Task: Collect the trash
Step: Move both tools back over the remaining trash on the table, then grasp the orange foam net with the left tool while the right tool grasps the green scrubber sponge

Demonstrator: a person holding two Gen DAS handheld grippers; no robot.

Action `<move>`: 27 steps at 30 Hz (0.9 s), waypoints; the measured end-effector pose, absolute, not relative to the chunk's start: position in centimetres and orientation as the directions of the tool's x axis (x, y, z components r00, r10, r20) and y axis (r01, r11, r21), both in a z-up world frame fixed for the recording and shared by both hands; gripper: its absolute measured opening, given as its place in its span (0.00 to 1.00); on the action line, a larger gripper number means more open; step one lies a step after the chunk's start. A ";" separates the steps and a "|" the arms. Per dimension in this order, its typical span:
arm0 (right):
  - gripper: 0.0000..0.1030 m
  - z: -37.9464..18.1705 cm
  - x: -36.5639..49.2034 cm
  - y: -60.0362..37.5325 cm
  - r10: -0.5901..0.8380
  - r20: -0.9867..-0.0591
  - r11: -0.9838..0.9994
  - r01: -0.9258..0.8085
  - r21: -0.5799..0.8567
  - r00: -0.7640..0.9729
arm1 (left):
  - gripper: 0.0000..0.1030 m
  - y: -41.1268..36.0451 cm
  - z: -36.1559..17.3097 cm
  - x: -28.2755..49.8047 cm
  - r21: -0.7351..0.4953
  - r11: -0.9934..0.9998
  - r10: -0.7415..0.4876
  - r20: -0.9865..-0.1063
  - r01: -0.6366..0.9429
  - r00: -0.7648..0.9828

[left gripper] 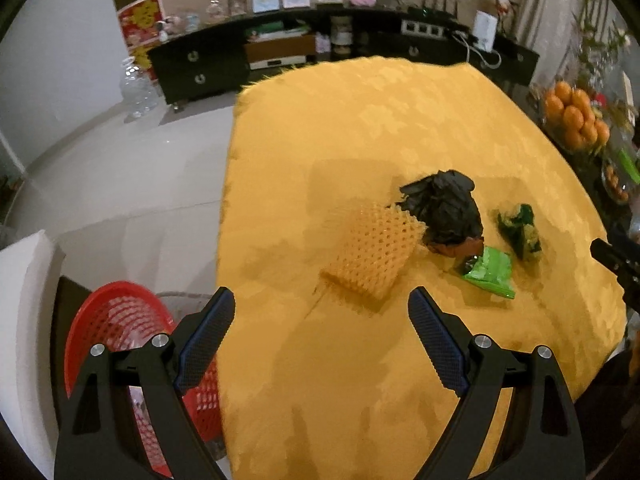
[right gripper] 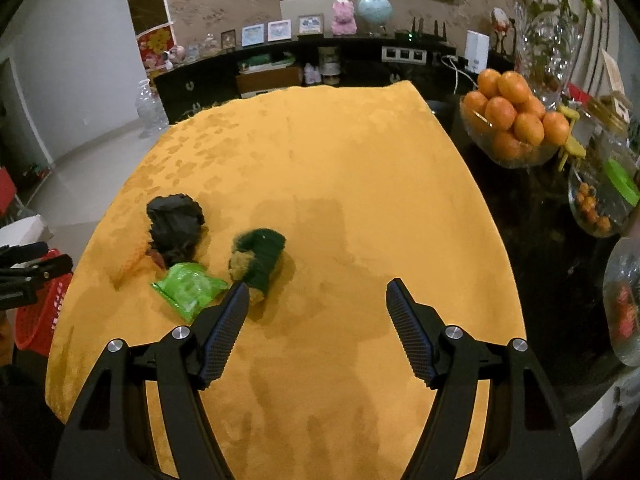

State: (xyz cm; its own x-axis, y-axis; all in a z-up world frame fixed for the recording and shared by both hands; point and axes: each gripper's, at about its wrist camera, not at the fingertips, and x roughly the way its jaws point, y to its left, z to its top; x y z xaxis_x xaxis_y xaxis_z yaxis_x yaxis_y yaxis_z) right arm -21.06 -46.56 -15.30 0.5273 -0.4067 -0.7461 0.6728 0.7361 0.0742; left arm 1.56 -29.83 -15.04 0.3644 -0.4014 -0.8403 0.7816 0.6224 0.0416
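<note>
On the yellow tablecloth (left gripper: 360,128), 4 trash pieces cluster. Left of the black crumpled bag (left gripper: 444,208) lies an orange foam net (left gripper: 372,256), seen only in the left wrist view; right of the bag sit a green wrapper (left gripper: 490,270) and a dark green wad (left gripper: 520,230). The red basket (left gripper: 120,320) stands left of the cloth. Left gripper (left gripper: 322,308) and right gripper (right gripper: 316,304) both gape wide, holding nothing. Only the right view shows the oranges bowl (right gripper: 516,124) clearly.

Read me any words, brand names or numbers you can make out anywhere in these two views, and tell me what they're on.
None can be read.
Light green wrapper: print too blurred.
Dark green wrapper: no legible text.
Red and yellow poster: pattern only, characters unreadable.
Framed cards on the cabinet: too small.
</note>
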 end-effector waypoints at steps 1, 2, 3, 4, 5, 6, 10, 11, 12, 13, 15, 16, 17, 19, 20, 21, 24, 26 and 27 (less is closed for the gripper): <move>0.67 -15.4 -21.0 -46.7 -0.405 -0.747 0.735 0.673 0.076 0.527 | 0.83 -30.2 -15.3 1.6 0.045 0.615 -0.400 -0.843 0.787 0.361; 0.67 -15.6 -20.9 -46.9 -0.402 -0.750 0.735 0.674 0.079 0.526 | 0.83 -30.7 -15.5 1.7 0.051 0.607 -0.397 -0.845 0.793 0.358; 0.67 -15.8 -20.9 -47.1 -0.400 -0.751 0.734 0.674 0.081 0.525 | 0.83 -31.3 -15.8 1.8 0.060 0.597 -0.392 -0.848 0.800 0.357; 0.67 -16.0 -20.8 -47.2 -0.397 -0.753 0.733 0.675 0.084 0.525 | 0.83 -31.7 -16.0 1.8 0.064 0.590 -0.390 -0.850 0.805 0.354; 0.67 -16.2 -20.8 -47.3 -0.395 -0.754 0.731 0.676 0.087 0.524 | 0.83 -32.1 -16.3 1.9 0.069 0.582 -0.387 -0.853 0.810 0.350; 0.67 -16.4 -20.7 -47.5 -0.392 -0.756 0.730 0.677 0.090 0.524 | 0.83 -32.6 -16.6 2.0 0.073 0.575 -0.383 -0.856 0.815 0.347; 0.67 -17.4 -20.3 -47.8 -0.382 -0.767 0.728 0.679 0.094 0.516 | 0.83 -34.4 -18.1 2.6 0.080 0.545 -0.367 -0.872 0.835 0.323; 0.67 -17.6 -20.3 -47.8 -0.379 -0.769 0.729 0.678 0.095 0.515 | 0.83 -34.8 -18.5 2.8 0.082 0.541 -0.361 -0.876 0.837 0.320; 0.67 -17.7 -20.2 -47.9 -0.375 -0.771 0.729 0.678 0.098 0.514 | 0.83 -35.2 -18.9 3.0 0.081 0.536 -0.357 -0.880 0.840 0.312; 0.67 -17.8 -20.1 -48.0 -0.373 -0.772 0.729 0.678 0.099 0.514 | 0.83 -35.4 -19.2 3.1 0.079 0.532 -0.357 -0.882 0.843 0.308; 0.67 -18.1 -20.0 -48.1 -0.373 -0.773 0.727 0.679 0.099 0.513 | 0.83 -35.9 -19.5 3.2 0.081 0.523 -0.360 -0.882 0.849 0.306; 0.67 -18.1 -19.9 -48.2 -0.373 -0.774 0.726 0.680 0.100 0.512 | 0.83 -36.2 -19.7 3.2 0.080 0.515 -0.365 -0.881 0.854 0.302; 0.67 -18.2 -19.8 -48.3 -0.372 -0.775 0.724 0.682 0.101 0.510 | 0.83 -36.4 -19.9 3.2 0.077 0.510 -0.368 -0.881 0.856 0.298; 0.67 -18.5 -19.7 -48.5 -0.369 -0.779 0.722 0.684 0.104 0.508 | 0.82 -36.7 -20.1 3.3 0.072 0.505 -0.368 -0.883 0.860 0.290; 0.67 -18.6 -19.7 -48.5 -0.367 -0.780 0.721 0.685 0.105 0.507 | 0.82 -36.9 -20.3 3.4 0.067 0.503 -0.371 -0.884 0.862 0.285; 0.67 -18.6 -19.6 -48.5 -0.365 -0.781 0.721 0.685 0.106 0.506 | 0.82 -37.0 -20.3 3.4 0.065 0.502 -0.373 -0.884 0.862 0.284; 0.67 -18.8 -19.4 -48.6 -0.362 -0.784 0.722 0.684 0.106 0.504 | 0.66 -37.2 -20.6 3.3 0.058 0.492 -0.377 -0.885 0.869 0.273; 0.67 -19.0 -19.4 -48.7 -0.360 -0.786 0.722 0.684 0.106 0.502 | 0.61 -37.4 -20.8 3.5 0.063 0.489 -0.370 -0.888 0.870 0.272; 0.67 -19.1 -19.4 -48.7 -0.359 -0.787 0.722 0.684 0.106 0.502 | 0.60 -37.4 -20.9 3.4 0.066 0.490 -0.371 -0.887 0.869 0.276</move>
State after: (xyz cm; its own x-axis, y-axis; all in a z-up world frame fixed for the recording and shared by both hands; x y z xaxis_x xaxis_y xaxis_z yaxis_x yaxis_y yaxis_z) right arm -19.38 -48.66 -19.08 0.5015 -0.3587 -0.7873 0.6836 0.7221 0.1065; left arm 3.41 -37.41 -20.92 0.2758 -0.3706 -0.8869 0.8693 0.4900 0.0656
